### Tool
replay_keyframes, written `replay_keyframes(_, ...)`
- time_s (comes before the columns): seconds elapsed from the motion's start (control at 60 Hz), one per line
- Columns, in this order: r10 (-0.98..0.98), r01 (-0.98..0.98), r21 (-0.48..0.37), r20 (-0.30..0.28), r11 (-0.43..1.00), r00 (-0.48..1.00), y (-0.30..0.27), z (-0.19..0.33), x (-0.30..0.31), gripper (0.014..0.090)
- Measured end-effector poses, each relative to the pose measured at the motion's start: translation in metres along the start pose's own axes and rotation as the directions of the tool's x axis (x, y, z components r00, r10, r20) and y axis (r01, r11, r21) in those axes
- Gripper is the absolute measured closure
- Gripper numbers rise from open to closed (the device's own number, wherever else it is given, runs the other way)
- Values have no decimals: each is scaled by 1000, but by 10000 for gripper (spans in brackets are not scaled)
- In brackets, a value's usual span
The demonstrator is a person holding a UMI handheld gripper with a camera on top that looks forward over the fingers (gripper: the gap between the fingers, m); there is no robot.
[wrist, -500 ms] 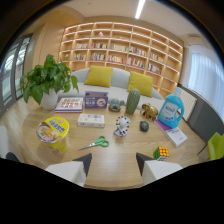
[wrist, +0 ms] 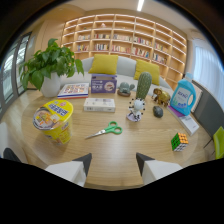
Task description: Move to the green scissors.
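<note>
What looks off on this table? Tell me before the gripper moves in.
Only the yellow noodle cup stands out: it leans instead of sitting flat. The green scissors lie flat and closed just ahead of the open gripper. Nothing looks spilled or broken.

cam: single wide-angle view riding on the hand-held gripper [wrist: 112,162] | pose: above the round light-wood table [wrist: 125,155], angled forward-down along both fingers | facing: wall of wooden bookshelves [wrist: 125,42] | range: green-handled scissors [wrist: 106,131] just ahead, tabletop near | overlap: n/a
</note>
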Motion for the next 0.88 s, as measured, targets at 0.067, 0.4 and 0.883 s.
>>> replay_keyframes(0.067,6,-6,-3,-1,1000,1000,1,21,-3,202)
replay_keyframes(0.4,36,-36,2,24,999,999,-21,101,-9,200)
replay_keyframes(0.883,56,-55,-24,46,998,997,-18,113,-12,202)
